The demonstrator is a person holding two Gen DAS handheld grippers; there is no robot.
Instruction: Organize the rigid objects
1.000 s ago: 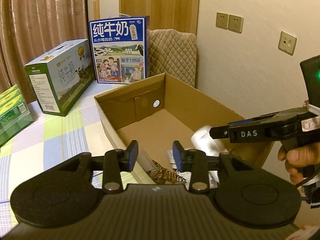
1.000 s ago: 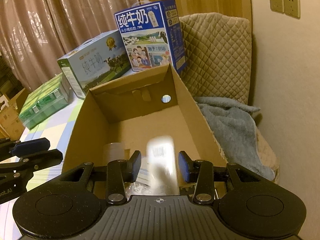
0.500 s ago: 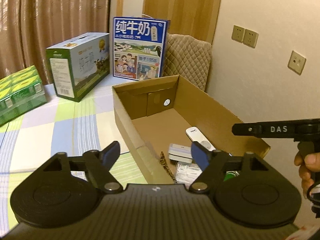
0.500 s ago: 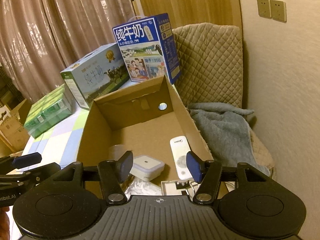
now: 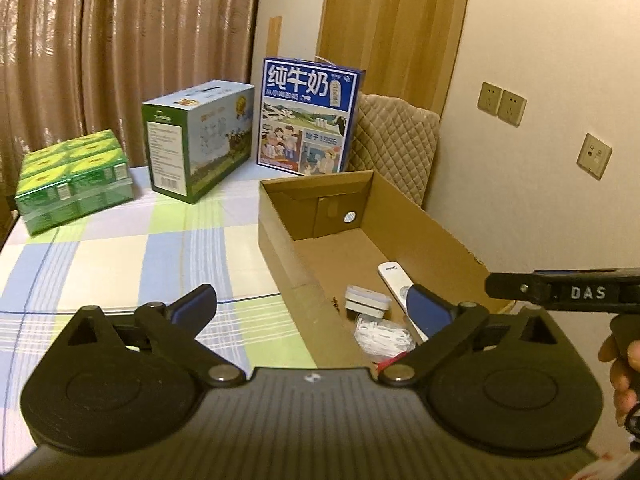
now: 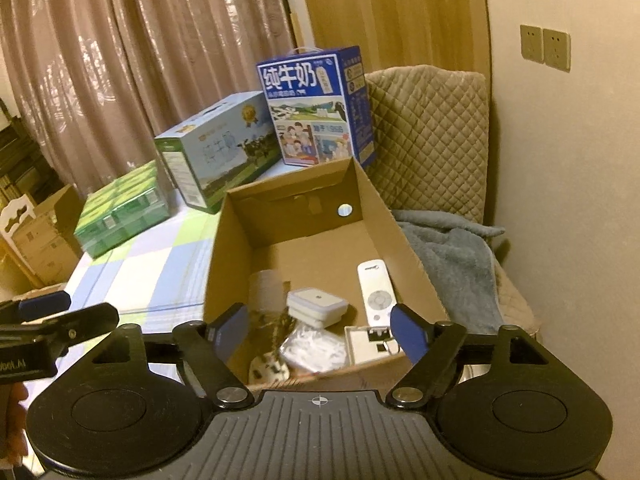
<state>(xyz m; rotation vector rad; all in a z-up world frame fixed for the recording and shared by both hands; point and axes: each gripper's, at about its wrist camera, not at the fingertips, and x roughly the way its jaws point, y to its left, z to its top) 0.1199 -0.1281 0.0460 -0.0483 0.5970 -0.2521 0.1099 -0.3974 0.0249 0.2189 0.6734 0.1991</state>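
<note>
Release step: remote (image 6: 375,292) and lidded container (image 6: 317,306) in cardboard box (image 6: 404,240); 2 grippers' jaws opening, empty; next: fetch another item.

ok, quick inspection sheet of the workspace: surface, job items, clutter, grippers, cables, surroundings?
Surface: checked tablecloth, flat.
Job's things: cardboard box holding white remote, lidded container, clear cup, bag of white pieces.
Clutter: blue milk carton, green-white carton, green pack.
Grippers: left gripper and right gripper opening, nothing between the jaws.
Cables: nothing seen.
Surroundings: curtains, quilted chair with grey blanket, wall sockets.
</note>
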